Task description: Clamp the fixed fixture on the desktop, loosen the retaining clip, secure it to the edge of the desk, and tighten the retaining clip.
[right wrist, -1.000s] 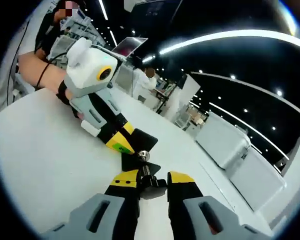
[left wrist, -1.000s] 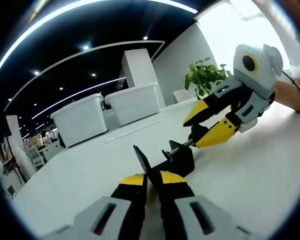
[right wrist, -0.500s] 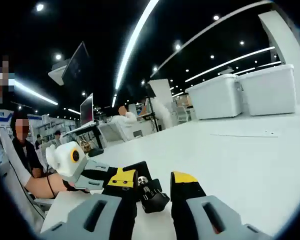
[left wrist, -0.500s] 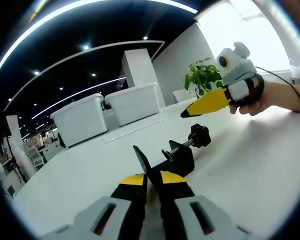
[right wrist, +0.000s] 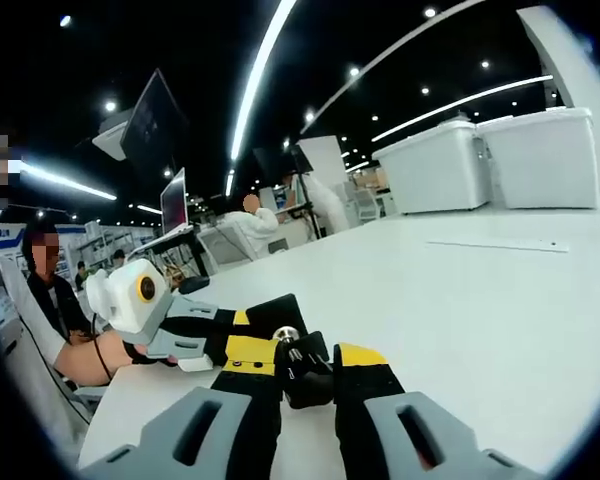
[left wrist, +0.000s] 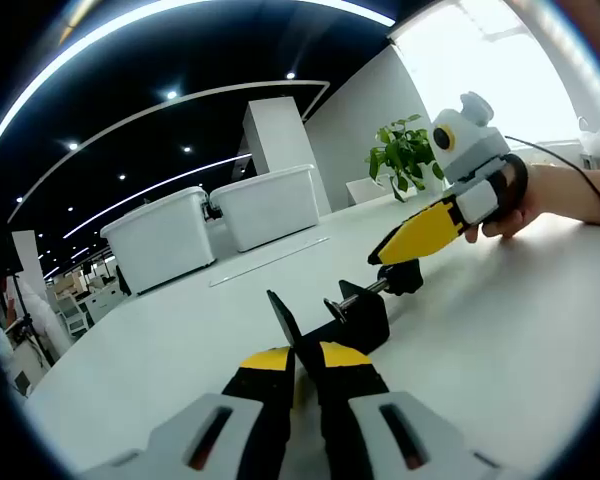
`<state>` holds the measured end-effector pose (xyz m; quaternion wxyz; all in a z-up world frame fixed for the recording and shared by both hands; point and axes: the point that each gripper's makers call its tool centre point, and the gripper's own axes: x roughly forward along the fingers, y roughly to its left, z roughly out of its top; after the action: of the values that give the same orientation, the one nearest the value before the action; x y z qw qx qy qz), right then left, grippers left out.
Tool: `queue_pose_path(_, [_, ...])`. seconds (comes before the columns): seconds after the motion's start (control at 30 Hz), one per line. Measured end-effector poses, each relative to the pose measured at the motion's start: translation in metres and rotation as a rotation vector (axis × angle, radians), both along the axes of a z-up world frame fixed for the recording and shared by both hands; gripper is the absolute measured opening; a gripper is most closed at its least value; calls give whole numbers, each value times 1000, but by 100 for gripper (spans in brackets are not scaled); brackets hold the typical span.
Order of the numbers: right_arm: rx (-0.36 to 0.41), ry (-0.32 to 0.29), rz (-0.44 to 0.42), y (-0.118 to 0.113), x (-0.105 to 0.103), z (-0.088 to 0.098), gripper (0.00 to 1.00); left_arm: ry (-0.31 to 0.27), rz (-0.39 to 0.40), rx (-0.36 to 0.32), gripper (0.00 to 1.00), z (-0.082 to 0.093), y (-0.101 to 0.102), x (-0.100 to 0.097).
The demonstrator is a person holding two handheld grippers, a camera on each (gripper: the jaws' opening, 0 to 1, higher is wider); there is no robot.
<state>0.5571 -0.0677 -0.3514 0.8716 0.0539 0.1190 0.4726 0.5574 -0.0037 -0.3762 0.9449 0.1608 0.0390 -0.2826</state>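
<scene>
A black clamp fixture (left wrist: 355, 315) lies on the white desk (left wrist: 500, 340), its screw ending in a black knob (left wrist: 405, 275). My left gripper (left wrist: 305, 358) is shut on the fixture's upright plate (left wrist: 280, 318). My right gripper (left wrist: 395, 248) comes in from the right, held by a hand, with its yellow jaws at the knob. In the right gripper view the knob (right wrist: 305, 362) sits between the right gripper's (right wrist: 307, 352) fingers, which touch it on both sides. Beyond it is the fixture body (right wrist: 280, 315), with the left gripper (right wrist: 242, 320) holding it.
Two white lidded bins (left wrist: 160, 238) (left wrist: 270, 205) stand at the desk's far side, with a potted plant (left wrist: 408, 155) near the wall. A thin strip (right wrist: 495, 245) lies on the desk. People sit at desks with monitors (right wrist: 175, 210) beyond the desk edge.
Half a second ago the right gripper was lifted off the knob with wider jaws. It has come back down and narrowed onto the knob. The left gripper and fixture have stayed put.
</scene>
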Motion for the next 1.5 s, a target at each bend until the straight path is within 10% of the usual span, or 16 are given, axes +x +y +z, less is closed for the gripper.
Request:
queue_pose_path(0.4, [-323, -455, 60, 8, -8, 4, 17, 4, 5, -2, 8, 0, 0, 1])
queue_pose_path(0.63, [-468, -619, 77, 13, -14, 1, 17, 6, 6, -3, 8, -1, 1, 1])
queue_pose_path(0.83, [-373, -518, 11, 8, -4, 10, 14, 7, 5, -4, 8, -1, 1, 2])
queue_pose_path(1.0, [-62, -210, -47, -5, 7, 27, 20, 6, 6, -3, 8, -2, 0, 3])
queue_pose_path(1.1, [30, -130, -53, -12, 10, 33, 20, 5, 5, -3, 8, -2, -1, 4])
queue_pose_path(1.5, [-44, -56, -25, -5, 6, 1, 19, 4, 5, -2, 8, -1, -2, 5])
